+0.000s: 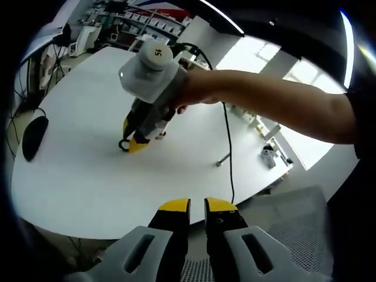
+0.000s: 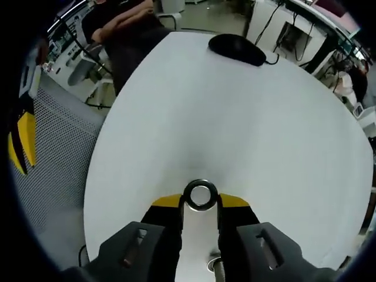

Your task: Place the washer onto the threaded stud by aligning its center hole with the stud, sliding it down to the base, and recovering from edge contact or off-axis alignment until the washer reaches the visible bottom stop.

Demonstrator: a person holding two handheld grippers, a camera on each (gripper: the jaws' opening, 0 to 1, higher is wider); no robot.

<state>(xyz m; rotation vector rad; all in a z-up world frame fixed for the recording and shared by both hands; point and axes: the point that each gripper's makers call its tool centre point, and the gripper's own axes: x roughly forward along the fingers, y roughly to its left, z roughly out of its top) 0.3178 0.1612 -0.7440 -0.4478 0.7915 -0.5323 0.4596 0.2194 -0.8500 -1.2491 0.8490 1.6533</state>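
The washer (image 2: 200,195) is a shiny steel ring held flat between the yellow fingertips of my right gripper (image 2: 201,201), just over the white table (image 2: 235,117). In the left gripper view the right gripper (image 1: 134,143) is angled down onto the table (image 1: 76,176) in a person's hand, and the washer (image 1: 124,144) shows as a dark ring at its tip. A small metal stud (image 1: 221,160) stands on the table to the right of it, apart from the washer. My left gripper (image 1: 197,205) hovers off the table's near edge, its jaws close together with nothing between them.
A black mouse (image 2: 238,50) (image 1: 33,136) lies at the table's far side. A black cable (image 1: 228,147) runs across the table near the stud. A grey mesh surface (image 2: 53,141) sits beside the table. A person in dark clothes (image 2: 117,26) is beyond the edge.
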